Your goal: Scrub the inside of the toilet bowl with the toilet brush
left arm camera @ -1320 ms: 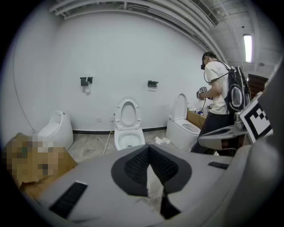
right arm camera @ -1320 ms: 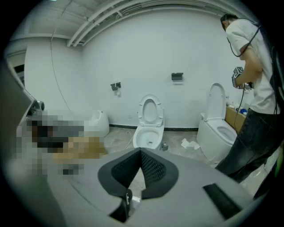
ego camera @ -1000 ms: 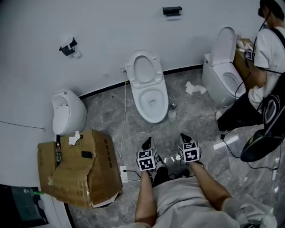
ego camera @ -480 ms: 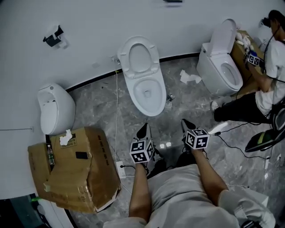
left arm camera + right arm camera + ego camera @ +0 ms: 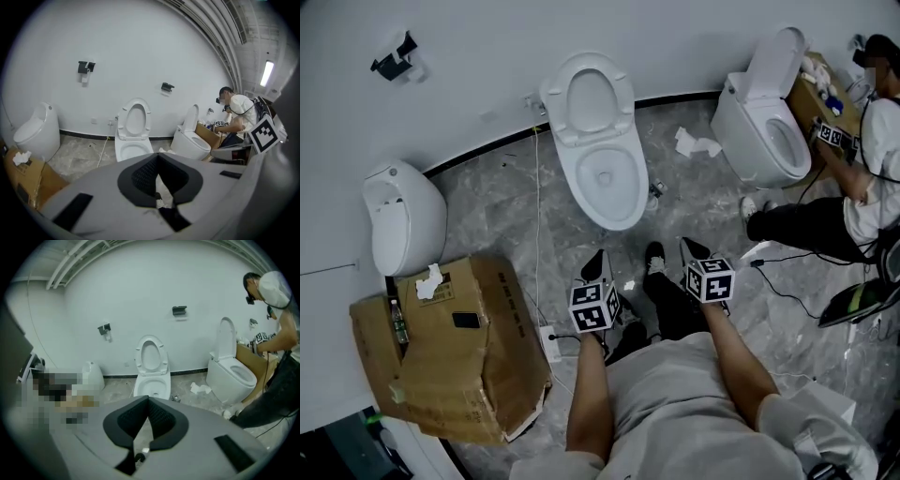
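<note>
The white toilet (image 5: 602, 173) stands against the wall with its lid and seat raised, and its bowl (image 5: 132, 152) is open and white inside. It also shows ahead in the right gripper view (image 5: 151, 380). My left gripper (image 5: 600, 256) and right gripper (image 5: 687, 245) hover side by side over the floor, a step short of the toilet. Both point down toward it. In each gripper view the pads meet at the tips, left gripper (image 5: 157, 157) and right gripper (image 5: 148, 400), with nothing between them. A small object (image 5: 654, 193) sits at the toilet's right foot, too small to identify. I see no toilet brush clearly.
A second toilet (image 5: 761, 127) stands at the right, with a person (image 5: 862, 178) crouched beside it. Crumpled paper (image 5: 695, 143) lies between the toilets. At the left are a white urinal (image 5: 398, 220) and a torn cardboard box (image 5: 455, 352). A cable (image 5: 535, 234) runs to a power strip (image 5: 550, 343).
I have stepped forward, so the toilet stands nearer below me. Both grippers moved ahead with me, still shut and empty. My black shoe now shows between them.
</note>
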A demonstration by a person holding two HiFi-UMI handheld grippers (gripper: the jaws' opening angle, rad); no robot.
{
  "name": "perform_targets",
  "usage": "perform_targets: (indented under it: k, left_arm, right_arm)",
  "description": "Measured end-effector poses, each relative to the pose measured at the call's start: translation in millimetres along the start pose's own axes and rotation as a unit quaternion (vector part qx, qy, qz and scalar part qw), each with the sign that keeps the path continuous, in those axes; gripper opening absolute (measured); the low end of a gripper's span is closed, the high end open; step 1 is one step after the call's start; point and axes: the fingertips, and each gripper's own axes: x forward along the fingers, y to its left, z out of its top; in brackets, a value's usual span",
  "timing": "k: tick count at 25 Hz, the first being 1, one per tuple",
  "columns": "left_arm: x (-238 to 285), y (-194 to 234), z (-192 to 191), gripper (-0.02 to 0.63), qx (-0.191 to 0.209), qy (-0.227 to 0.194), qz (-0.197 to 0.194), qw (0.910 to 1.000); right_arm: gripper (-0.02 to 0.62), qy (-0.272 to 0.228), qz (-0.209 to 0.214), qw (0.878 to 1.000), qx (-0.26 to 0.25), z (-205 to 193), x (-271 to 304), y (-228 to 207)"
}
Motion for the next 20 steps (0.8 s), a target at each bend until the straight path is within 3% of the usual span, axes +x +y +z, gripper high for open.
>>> perform_targets:
  k: [5, 10, 15, 20]
  left_arm:
    - [20.3, 7.8, -2.2, 0.025, 0.004, 0.017, 0.009, 0.9998]
    - [47.7, 18.6, 8.1, 0.025, -0.016, 0.024, 0.015, 0.9995]
    - [83.3, 29.8, 22.4, 0.021, -0.043, 0.021, 0.027, 0.9985]
    - [124.4, 42.4, 39.4, 0.021, -0.058, 0.025, 0.042, 0.9971]
  right_arm:
    - [0.015, 0.019, 0.030, 0.999, -0.020, 3.1, 28.8, 3.4]
    - [0.017, 0.034, 0.064, 0.987, -0.142, 21.0, 66.9, 25.1]
    - [0.017, 0.044, 0.077, 0.981, -0.171, 50.4, 109.9, 14.5]
    - [0.015, 0.062, 0.082, 0.983, -0.151, 73.3, 152.0, -16.8]
